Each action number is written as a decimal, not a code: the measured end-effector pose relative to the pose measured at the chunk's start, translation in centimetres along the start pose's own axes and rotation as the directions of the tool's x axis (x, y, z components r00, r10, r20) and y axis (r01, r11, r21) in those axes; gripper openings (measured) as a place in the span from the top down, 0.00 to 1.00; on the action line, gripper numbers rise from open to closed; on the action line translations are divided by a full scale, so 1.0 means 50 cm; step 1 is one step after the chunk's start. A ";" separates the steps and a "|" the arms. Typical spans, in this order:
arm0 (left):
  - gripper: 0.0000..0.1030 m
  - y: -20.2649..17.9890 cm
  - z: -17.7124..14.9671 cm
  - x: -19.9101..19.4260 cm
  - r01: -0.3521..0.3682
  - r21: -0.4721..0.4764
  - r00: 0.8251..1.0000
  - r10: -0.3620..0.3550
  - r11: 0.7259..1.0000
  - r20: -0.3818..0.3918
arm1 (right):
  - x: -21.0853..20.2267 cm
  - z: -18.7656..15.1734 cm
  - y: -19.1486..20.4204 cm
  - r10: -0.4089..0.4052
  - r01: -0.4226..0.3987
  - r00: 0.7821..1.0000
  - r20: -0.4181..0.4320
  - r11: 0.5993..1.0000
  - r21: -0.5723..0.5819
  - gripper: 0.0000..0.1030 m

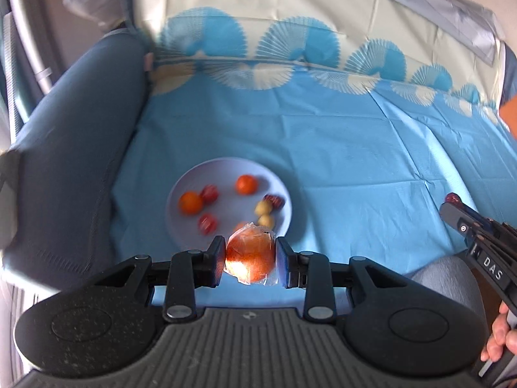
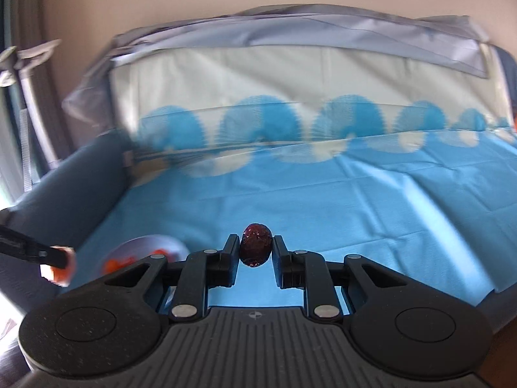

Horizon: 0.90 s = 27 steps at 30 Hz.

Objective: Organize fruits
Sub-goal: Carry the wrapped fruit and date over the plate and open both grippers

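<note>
My left gripper (image 1: 249, 258) is shut on a plastic-wrapped orange (image 1: 248, 257), held above the near edge of a pale plate (image 1: 226, 169). The plate holds two small oranges (image 1: 190, 202), several red wrapped fruits (image 1: 209, 193) and two small yellow fruits (image 1: 263, 208). My right gripper (image 2: 255, 249) is shut on a dark red date (image 2: 255, 245), held above the blue cloth. The right gripper also shows at the right of the left wrist view (image 1: 452, 203). The plate shows low left in the right wrist view (image 2: 145, 245).
A blue patterned cloth (image 1: 355, 161) covers a sofa seat and its back. A dark grey armrest (image 1: 74, 148) stands left of the plate. The left gripper with its orange (image 2: 59, 268) shows at the left edge of the right wrist view.
</note>
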State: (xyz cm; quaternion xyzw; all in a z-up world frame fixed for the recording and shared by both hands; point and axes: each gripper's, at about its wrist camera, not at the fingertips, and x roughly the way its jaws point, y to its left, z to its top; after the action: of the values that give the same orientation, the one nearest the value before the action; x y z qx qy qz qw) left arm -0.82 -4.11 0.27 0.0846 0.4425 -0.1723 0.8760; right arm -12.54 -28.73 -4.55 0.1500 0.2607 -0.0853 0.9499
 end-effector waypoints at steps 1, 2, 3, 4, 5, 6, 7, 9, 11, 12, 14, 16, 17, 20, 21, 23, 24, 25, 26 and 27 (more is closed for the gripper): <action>0.65 0.012 -0.017 -0.019 -0.002 -0.010 1.000 0.002 1.000 0.010 | -0.016 -0.001 0.021 0.024 -0.024 1.000 -0.001 1.000 -0.012 0.78; 0.65 0.022 -0.034 -0.038 -0.005 -0.021 1.000 0.006 1.000 0.021 | -0.033 -0.002 0.039 0.046 -0.046 0.999 -0.006 0.999 -0.024 0.78; 0.65 0.032 -0.051 -0.055 -0.006 -0.032 0.999 0.007 0.999 0.031 | -0.049 -0.005 0.056 0.075 -0.076 0.997 -0.017 0.997 -0.033 0.78; 0.65 0.039 -0.067 -0.070 -0.006 -0.041 0.999 0.007 0.999 0.041 | -0.065 -0.008 0.073 0.100 -0.101 0.995 -0.027 0.994 -0.039 0.78; 0.65 0.047 -0.079 -0.082 -0.004 -0.051 0.999 0.007 0.999 0.051 | -0.076 -0.012 0.088 0.121 -0.123 0.992 -0.036 0.991 -0.053 0.78; 0.65 0.052 -0.091 -0.094 -0.002 -0.060 0.998 0.006 0.998 0.058 | -0.088 -0.017 0.105 0.139 -0.142 0.989 -0.046 0.987 -0.077 0.78; 0.65 0.058 -0.102 -0.105 0.001 -0.069 0.998 0.003 0.998 0.064 | -0.099 -0.023 0.121 0.152 -0.156 0.987 -0.053 0.982 -0.102 0.78; 0.65 0.062 -0.117 -0.120 0.010 -0.082 0.997 -0.003 0.997 0.078 | -0.120 -0.033 0.149 0.176 -0.184 0.982 -0.061 0.971 -0.153 0.78; 0.65 0.067 -0.129 -0.134 0.008 -0.087 0.995 0.000 0.996 0.098 | -0.141 -0.033 0.169 0.189 -0.195 0.981 -0.045 0.959 -0.204 0.78; 0.65 0.068 -0.133 -0.138 0.007 -0.088 0.995 0.003 0.996 0.105 | -0.148 -0.031 0.176 0.193 -0.196 0.980 -0.037 0.956 -0.220 0.78; 0.65 0.073 -0.142 -0.148 0.007 -0.093 0.993 0.004 0.996 0.114 | -0.158 -0.026 0.180 0.195 -0.196 0.980 -0.029 0.952 -0.235 0.78; 0.65 0.077 -0.144 -0.150 0.009 -0.099 0.993 0.003 0.995 0.118 | -0.163 -0.026 0.184 0.192 -0.194 0.981 -0.030 0.951 -0.243 0.78; 0.65 0.078 -0.145 -0.151 0.009 -0.102 0.993 0.003 0.995 0.119 | -0.164 -0.025 0.184 0.191 -0.192 0.981 -0.030 0.950 -0.246 0.78; 0.65 0.080 -0.146 -0.150 0.010 -0.105 0.993 0.003 0.994 0.120 | -0.166 -0.026 0.188 0.183 -0.184 0.983 -0.028 0.949 -0.256 0.78; 0.65 0.080 -0.146 -0.151 0.010 -0.107 0.993 0.003 0.994 0.119 | -0.166 -0.026 0.189 0.181 -0.183 0.983 -0.031 0.949 -0.257 0.78; 0.65 0.080 -0.143 -0.148 0.008 -0.106 0.994 0.004 0.994 0.112 | -0.163 -0.027 0.192 0.175 -0.178 0.984 -0.034 0.949 -0.261 0.78; 0.65 0.081 -0.142 -0.146 0.008 -0.108 0.994 0.004 0.994 0.109 | -0.161 -0.028 0.194 0.174 -0.177 0.984 -0.036 0.949 -0.262 0.78; 0.65 0.081 -0.141 -0.144 0.006 -0.110 0.994 0.005 0.994 0.106 | -0.160 -0.027 0.194 0.171 -0.175 0.984 -0.038 0.949 -0.263 0.78; 0.65 0.082 -0.141 -0.143 0.003 -0.111 0.995 0.008 0.994 0.102 | -0.160 -0.029 0.198 0.169 -0.173 0.985 -0.039 0.949 -0.265 0.78; 0.65 0.083 -0.140 -0.141 0.001 -0.112 0.995 0.010 0.994 0.099 | -0.158 -0.029 0.201 0.168 -0.173 0.985 -0.042 0.948 -0.266 0.78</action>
State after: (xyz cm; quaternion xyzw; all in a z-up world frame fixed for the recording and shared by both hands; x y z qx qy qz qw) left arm -8.36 3.43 1.77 0.0280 0.4068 -0.1492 0.9008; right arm -17.50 -18.15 0.78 0.0425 0.2647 0.0345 0.9628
